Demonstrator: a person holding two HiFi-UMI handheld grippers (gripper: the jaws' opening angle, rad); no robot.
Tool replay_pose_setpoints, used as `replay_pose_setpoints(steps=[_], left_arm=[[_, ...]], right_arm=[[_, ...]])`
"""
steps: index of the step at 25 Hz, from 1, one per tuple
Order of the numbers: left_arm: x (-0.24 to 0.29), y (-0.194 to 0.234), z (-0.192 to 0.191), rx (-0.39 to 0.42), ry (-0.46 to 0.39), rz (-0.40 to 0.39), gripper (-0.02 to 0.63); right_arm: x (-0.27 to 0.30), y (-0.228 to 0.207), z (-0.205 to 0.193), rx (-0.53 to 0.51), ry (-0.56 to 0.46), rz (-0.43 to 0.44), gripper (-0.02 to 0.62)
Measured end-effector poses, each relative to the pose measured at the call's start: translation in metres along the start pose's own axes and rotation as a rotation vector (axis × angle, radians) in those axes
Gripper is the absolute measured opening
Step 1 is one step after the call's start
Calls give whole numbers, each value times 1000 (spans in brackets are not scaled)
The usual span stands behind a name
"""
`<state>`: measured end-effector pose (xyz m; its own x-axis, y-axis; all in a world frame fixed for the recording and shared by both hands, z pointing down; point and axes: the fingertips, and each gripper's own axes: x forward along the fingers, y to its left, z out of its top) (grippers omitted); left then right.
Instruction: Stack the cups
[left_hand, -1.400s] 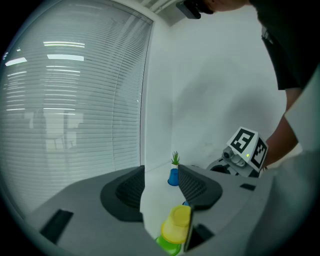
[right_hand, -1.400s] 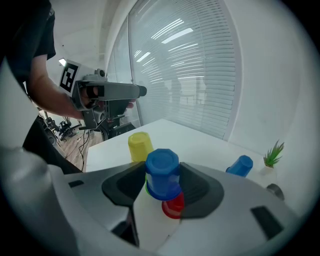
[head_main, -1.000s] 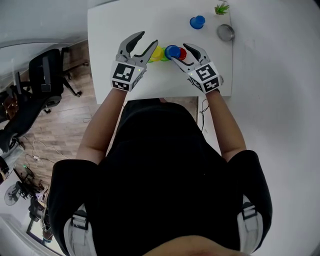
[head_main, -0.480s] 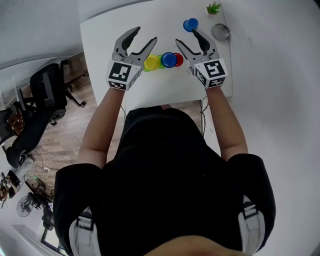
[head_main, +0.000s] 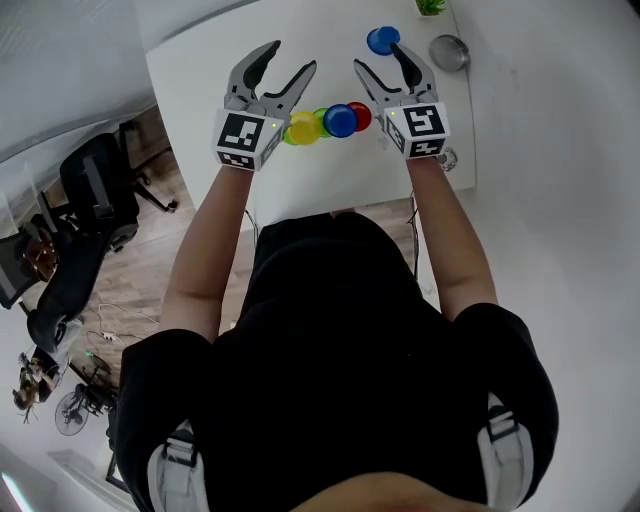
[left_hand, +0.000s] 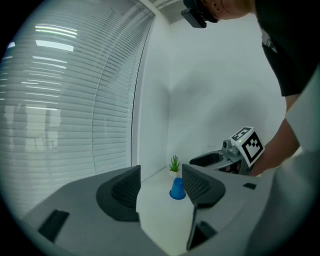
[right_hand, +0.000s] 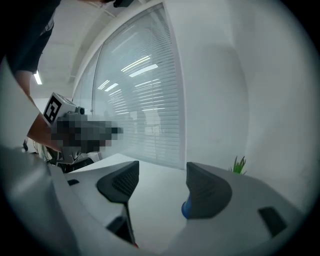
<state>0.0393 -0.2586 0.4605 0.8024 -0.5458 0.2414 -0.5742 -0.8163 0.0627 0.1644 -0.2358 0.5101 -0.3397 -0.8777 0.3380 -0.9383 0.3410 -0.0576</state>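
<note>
A row of cups, yellow (head_main: 303, 128), green (head_main: 320, 119), blue (head_main: 340, 120) and red (head_main: 361, 114), sits close together on the white table (head_main: 200, 70). They lie between my two grippers and nearer to me than the fingertips. A second blue cup (head_main: 383, 40) stands apart at the back right, upside down; it also shows as the blue cup (left_hand: 177, 188) beyond my left jaws, and as a blue cup (right_hand: 185, 209) half hidden by one right jaw. My left gripper (head_main: 290, 60) (left_hand: 161, 186) and right gripper (head_main: 380, 58) (right_hand: 161, 185) are both open and hold nothing.
A metal bowl (head_main: 450, 52) and a small potted plant (head_main: 432, 6) (left_hand: 174, 163) (right_hand: 239, 164) stand at the table's far right. The table's near edge runs just in front of my body. An office chair (head_main: 95, 190) stands on the wooden floor to the left.
My right gripper has come off the blue cup in the row and moved up and away. The left jaws have spread wider. Both grippers now hover further over the table.
</note>
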Motion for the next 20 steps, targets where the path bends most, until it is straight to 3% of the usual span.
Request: replay_pose_setpoints(steps=[7, 20], left_arm=[[15, 5, -36, -59, 69, -18, 275], [37, 14, -68, -119, 89, -33, 273]], right_arm=[[23, -30, -32, 7, 39, -119, 307], [55, -81, -91, 3, 137, -279, 305]])
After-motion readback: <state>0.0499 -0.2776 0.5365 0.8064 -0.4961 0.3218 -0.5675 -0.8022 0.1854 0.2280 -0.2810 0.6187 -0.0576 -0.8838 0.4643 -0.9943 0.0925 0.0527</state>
